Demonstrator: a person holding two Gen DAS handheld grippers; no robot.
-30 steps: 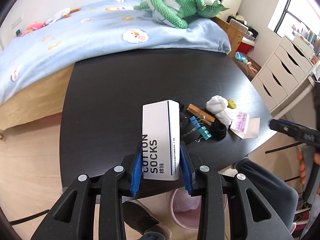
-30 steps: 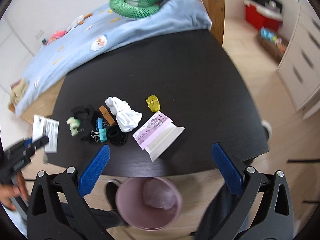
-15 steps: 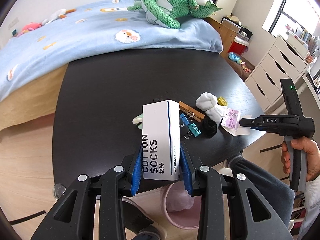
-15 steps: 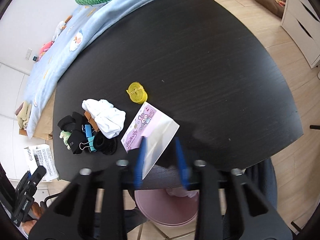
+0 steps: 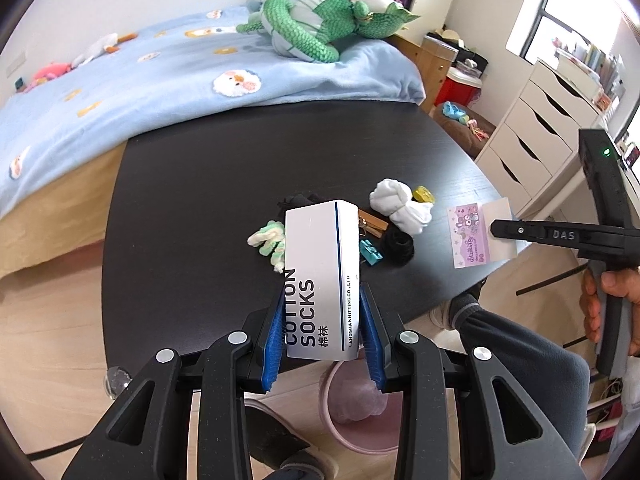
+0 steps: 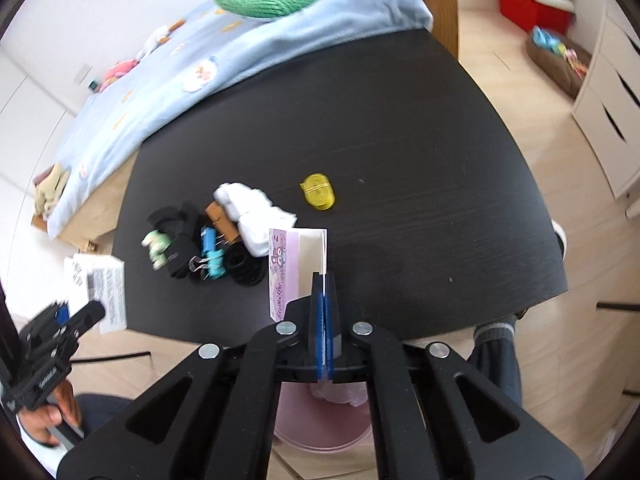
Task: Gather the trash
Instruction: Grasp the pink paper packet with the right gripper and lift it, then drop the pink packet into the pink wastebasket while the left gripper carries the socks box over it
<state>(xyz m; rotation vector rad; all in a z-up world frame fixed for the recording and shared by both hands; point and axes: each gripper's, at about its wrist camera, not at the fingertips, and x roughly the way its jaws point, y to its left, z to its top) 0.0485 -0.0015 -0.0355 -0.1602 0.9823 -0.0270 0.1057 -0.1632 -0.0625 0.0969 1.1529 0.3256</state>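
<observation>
Sock box point(image 5: 320, 280) clamped upright in left jaws; pink packet point(image 6: 296, 264) edge pinched in right jaws.

The dark round wooden table point(image 6: 400, 152) stands right against the blue-quilted bed point(image 5: 120, 100), and a green knitted plush dragon point(image 5: 320, 28) lies on that bed. On the table's near part sits a cluster: white bundled socks point(image 6: 252, 216), a yellow oval tape roll point(image 6: 318, 192) to their right, black fabric pieces and teal binder clips point(image 6: 210, 252) to their left. The pink printed packet point(image 6: 296, 264) lies nearest the edge. Below that edge, on the floor, a pink plastic bin point(image 5: 360, 412). White drawers point(image 5: 532, 140) stand to the right.
</observation>
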